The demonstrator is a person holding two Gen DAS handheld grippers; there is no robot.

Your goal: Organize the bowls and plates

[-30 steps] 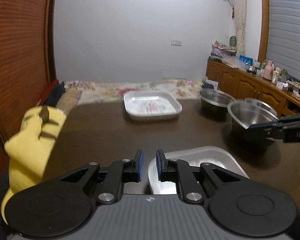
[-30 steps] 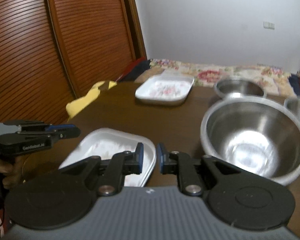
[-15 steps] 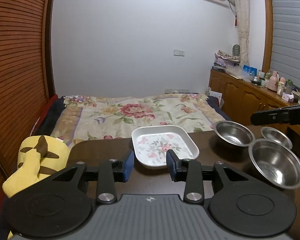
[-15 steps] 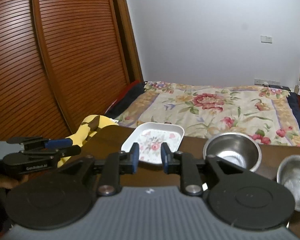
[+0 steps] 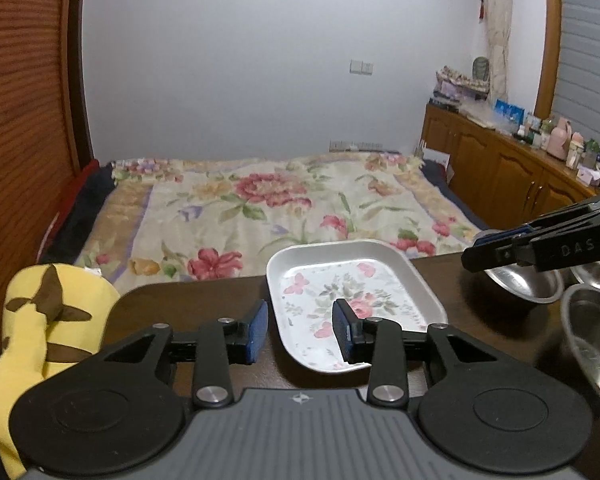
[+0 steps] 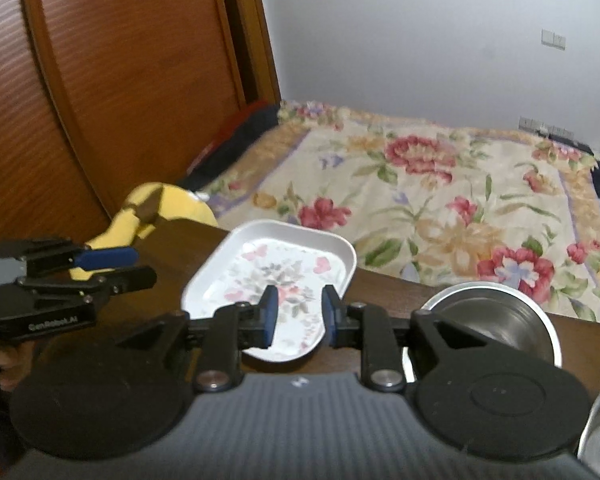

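A white rectangular plate with a flower print (image 5: 352,300) lies at the far edge of the dark table (image 5: 188,304); it also shows in the right wrist view (image 6: 276,276). My left gripper (image 5: 300,334) is open and empty, above the plate's near left edge. My right gripper (image 6: 296,316) is open and empty, held over the plate's near end. Steel bowls stand to the right: one (image 5: 528,280) behind another (image 5: 596,344) in the left wrist view, and one (image 6: 492,324) in the right wrist view.
A yellow plush toy (image 5: 40,328) lies off the table's left edge. A bed with a floral cover (image 5: 268,208) lies beyond the table. A wooden sideboard (image 5: 512,176) with bottles stands at the right. A slatted wooden door (image 6: 80,100) is on the left.
Both grippers rose and moved away from the near plain plate and large bowl toward the flowered plate. Both opened wider over the last second.
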